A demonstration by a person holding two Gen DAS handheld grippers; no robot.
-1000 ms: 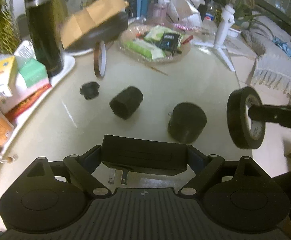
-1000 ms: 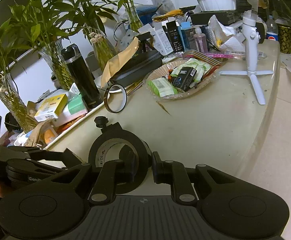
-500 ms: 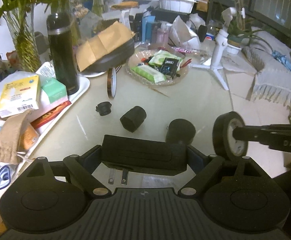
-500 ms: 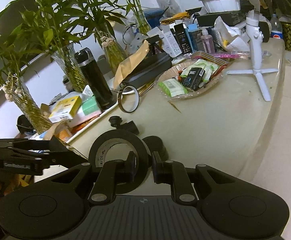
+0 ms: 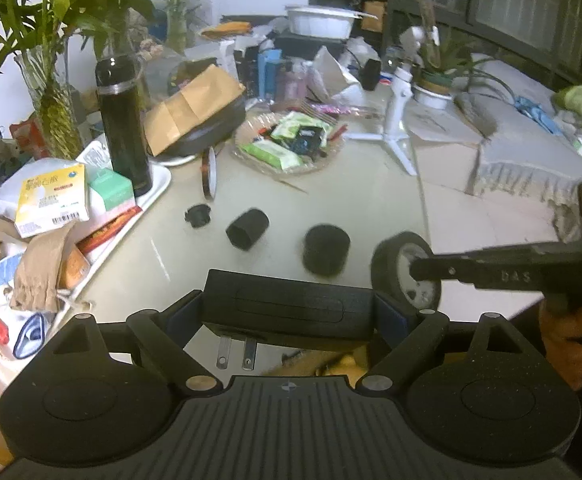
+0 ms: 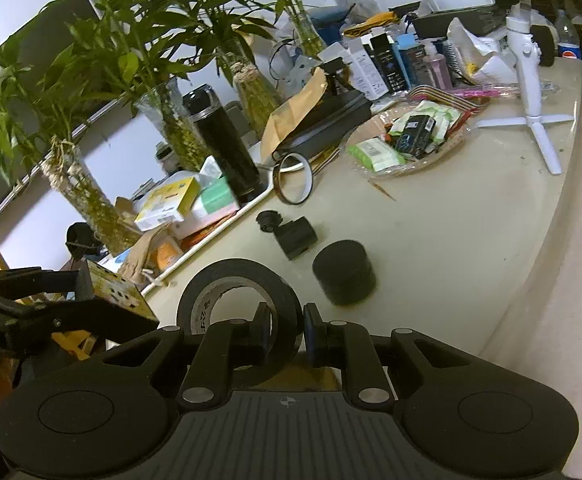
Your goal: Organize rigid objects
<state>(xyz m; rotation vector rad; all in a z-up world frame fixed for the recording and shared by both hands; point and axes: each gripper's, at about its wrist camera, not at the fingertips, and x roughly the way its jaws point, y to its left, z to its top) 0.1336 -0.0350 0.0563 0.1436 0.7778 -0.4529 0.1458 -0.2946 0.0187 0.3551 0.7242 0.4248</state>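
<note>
Across the desk (image 5: pixel 371 200): clutter crowded to the back and left, bare middle probably left free for sorting.

On the left edge, a tray (image 5: pixel 159 184) corralling boxes and an upright flask (image 5: pixel 123 128); behind the bare patch, a dish (image 5: pixel 243 152) keeping packets together.

In the left tongs (image 5: pixel 289 314): clenched on a black adapter (image 5: pixel 275 296), gripped across its long sides, prongs hanging below and clear of the pads, near the desk's front edge. Likely carried that way to set it down flat.

In the right tongs (image 6: pixel 287 320): clamped on the wall of a tape roll (image 6: pixel 211 280), one finger through the core, one outside, roll on edge above the desk's near edge. Firm hold on a round thing, judging by the pinch.

On the bare patch, in a loose row and apart from one another: black cylinder (image 5: pixel 326 250) upright, sleeve (image 5: pixel 247 229) on its side, small cap (image 5: pixel 198 215). Beyond them, amber ring (image 5: pixel 209 174) on edge, close by the tray, contact unclear.
</note>
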